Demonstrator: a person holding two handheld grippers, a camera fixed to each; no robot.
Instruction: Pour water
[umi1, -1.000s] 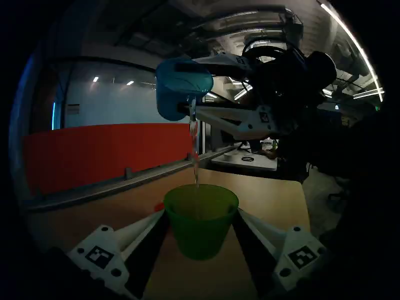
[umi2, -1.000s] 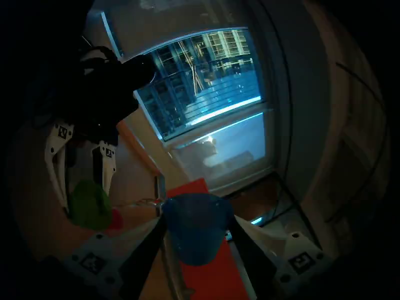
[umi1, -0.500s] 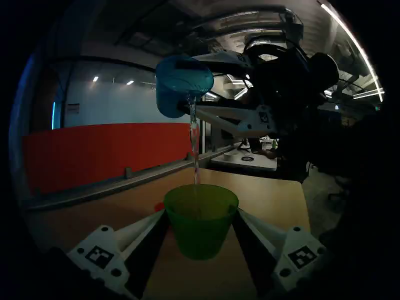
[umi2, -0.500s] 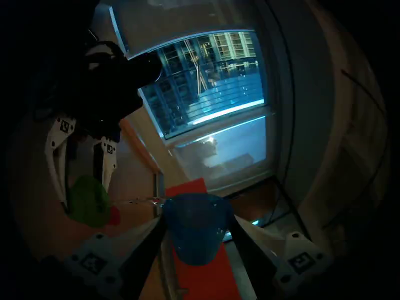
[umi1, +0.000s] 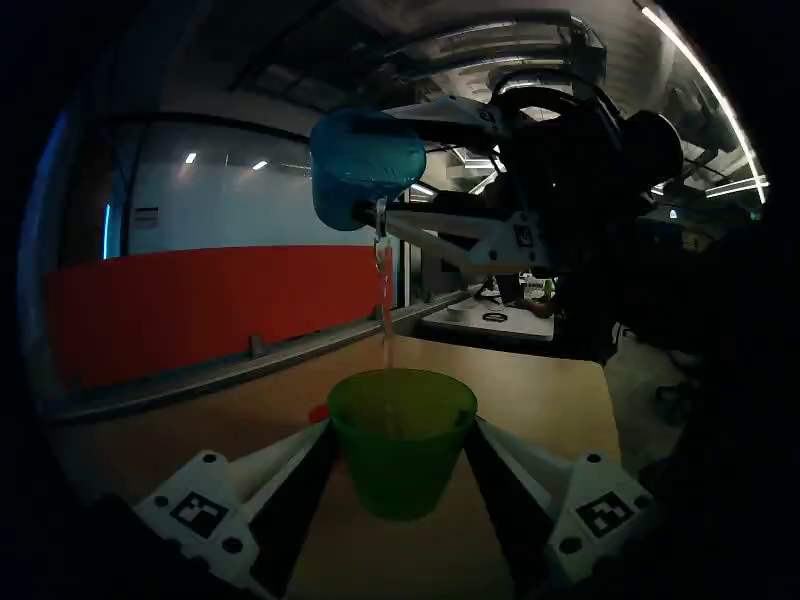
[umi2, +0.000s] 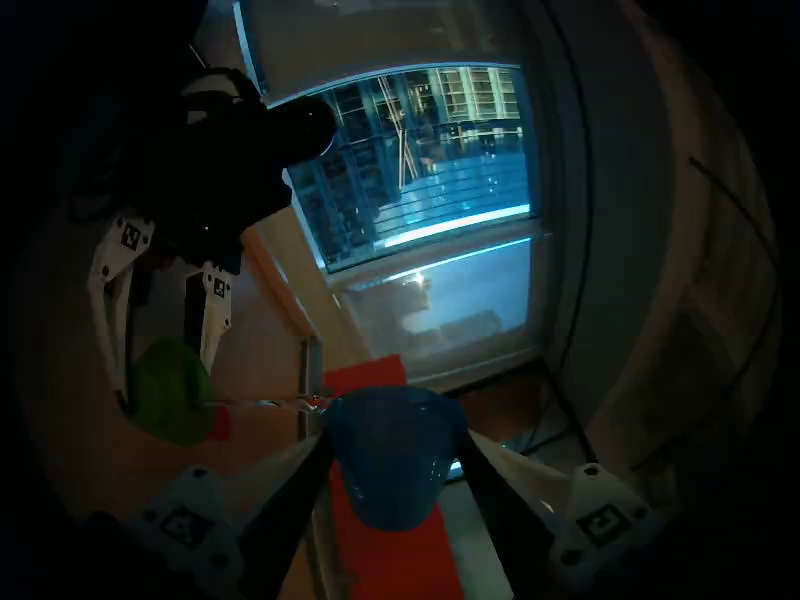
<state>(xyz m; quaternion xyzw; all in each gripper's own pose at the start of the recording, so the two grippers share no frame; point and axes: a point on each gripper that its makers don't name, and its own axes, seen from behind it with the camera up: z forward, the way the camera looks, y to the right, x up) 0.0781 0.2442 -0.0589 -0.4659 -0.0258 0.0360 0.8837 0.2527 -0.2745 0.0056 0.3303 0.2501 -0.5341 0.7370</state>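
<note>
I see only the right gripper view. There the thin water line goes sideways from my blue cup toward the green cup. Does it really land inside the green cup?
Observer: Yes. In the left gripper view the water stream falls from the rim of the blue cup straight down into the open mouth of the green cup.
Operator: Is the green cup standing straight? In my view everything is turned.
Observer: It is upright with its mouth level, and the left gripper presses on its two sides.
</note>
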